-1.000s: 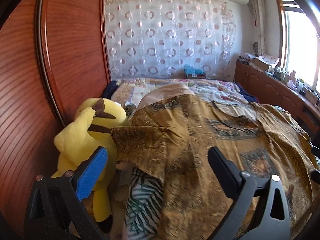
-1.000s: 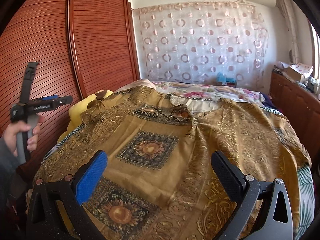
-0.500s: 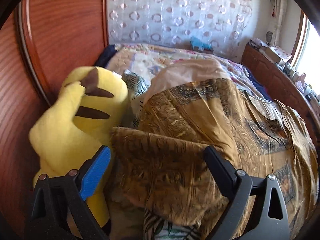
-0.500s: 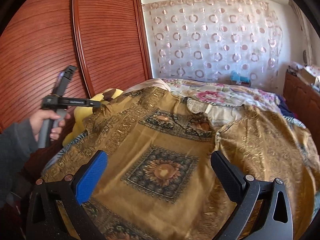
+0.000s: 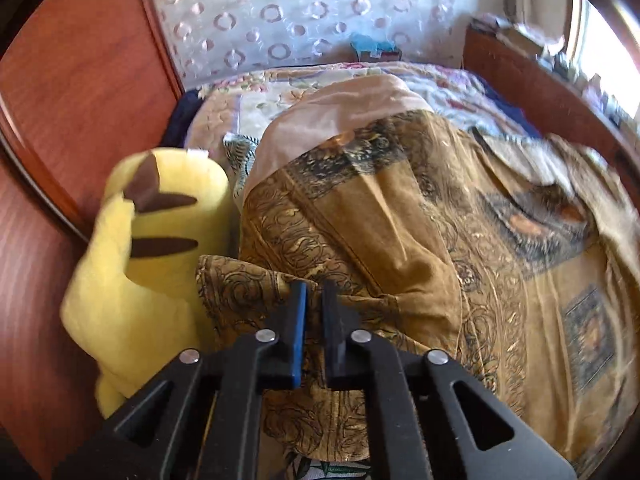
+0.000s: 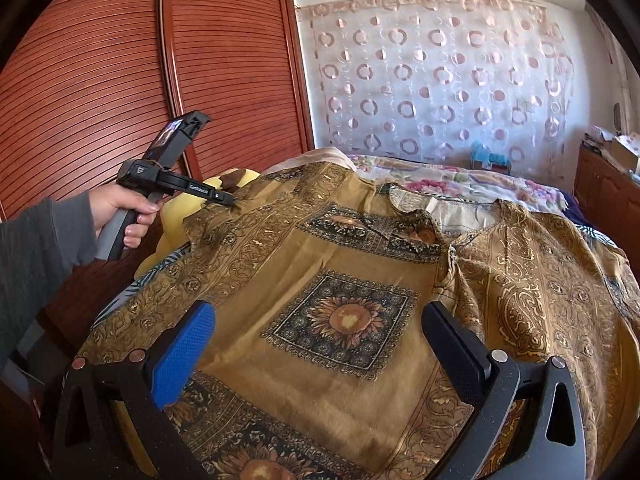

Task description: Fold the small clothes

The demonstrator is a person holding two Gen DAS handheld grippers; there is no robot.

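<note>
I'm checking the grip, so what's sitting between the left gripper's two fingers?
A fold of the brown patterned shirt's sleeve edge, pinched by the left gripper, shown in the left wrist view.

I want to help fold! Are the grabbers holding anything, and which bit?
The left gripper has pinched the brown patterned shirt at its sleeve edge beside the yellow plush toy. The right gripper holds nothing; its jaws are wide open.

Shirt (image 6: 348, 280) spread on bed (image 6: 480, 184); plush toy (image 5: 152, 264) left of it, against wardrobe (image 6: 100, 92)
</note>
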